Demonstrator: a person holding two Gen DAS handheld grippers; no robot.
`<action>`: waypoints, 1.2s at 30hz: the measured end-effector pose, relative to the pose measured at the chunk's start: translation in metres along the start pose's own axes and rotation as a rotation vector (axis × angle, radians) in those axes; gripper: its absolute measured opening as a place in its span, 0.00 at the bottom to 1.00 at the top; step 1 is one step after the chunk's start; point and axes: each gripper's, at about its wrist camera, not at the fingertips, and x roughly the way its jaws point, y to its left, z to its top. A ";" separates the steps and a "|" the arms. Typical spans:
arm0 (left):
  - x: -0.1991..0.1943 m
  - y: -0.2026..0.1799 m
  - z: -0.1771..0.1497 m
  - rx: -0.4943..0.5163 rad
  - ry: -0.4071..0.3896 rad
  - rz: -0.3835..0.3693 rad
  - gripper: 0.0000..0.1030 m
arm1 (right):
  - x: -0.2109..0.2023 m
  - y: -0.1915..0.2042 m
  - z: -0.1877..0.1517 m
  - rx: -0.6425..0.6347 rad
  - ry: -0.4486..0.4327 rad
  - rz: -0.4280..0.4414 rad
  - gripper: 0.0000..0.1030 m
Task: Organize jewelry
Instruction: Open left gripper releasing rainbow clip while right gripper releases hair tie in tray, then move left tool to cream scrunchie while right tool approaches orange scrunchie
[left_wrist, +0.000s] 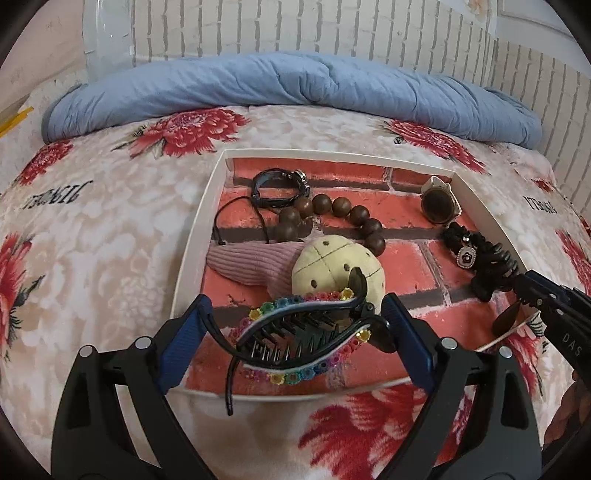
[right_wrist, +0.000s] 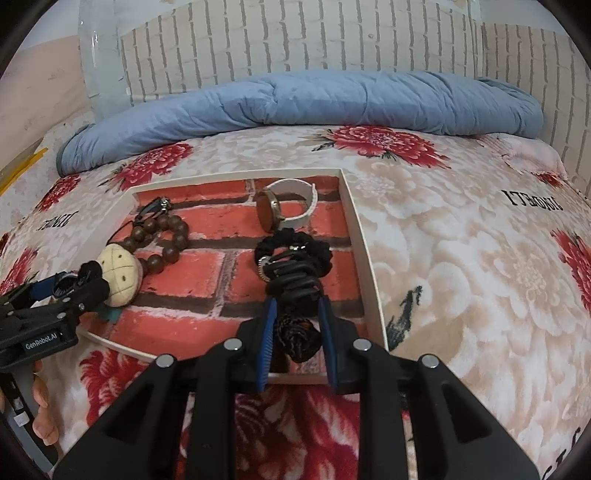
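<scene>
A white-rimmed tray lined with red brick print lies on a floral bedspread. My left gripper is shut on a black hair claw trimmed with rainbow flowers, held over the tray's near edge. My right gripper is shut on a black ribbed hair clip just above the tray's near right part. That clip touches a black scrunchie with a small charm. In the left wrist view the right gripper comes in from the right with the same black clip.
Inside the tray are a wooden bead bracelet, a black cord bracelet, a white-strapped watch, a pink knitted piece and a cream plush ball. A rolled blue duvet lies along the wall behind.
</scene>
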 end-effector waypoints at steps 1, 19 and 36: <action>0.002 0.000 0.000 0.000 -0.002 -0.003 0.87 | 0.003 -0.002 0.000 0.003 0.001 -0.004 0.23; 0.001 0.000 -0.011 0.017 0.005 0.012 0.87 | 0.014 0.005 -0.008 -0.052 0.035 -0.003 0.45; -0.111 -0.007 -0.060 0.012 -0.047 0.039 0.95 | -0.113 -0.016 -0.034 -0.079 -0.050 -0.053 0.80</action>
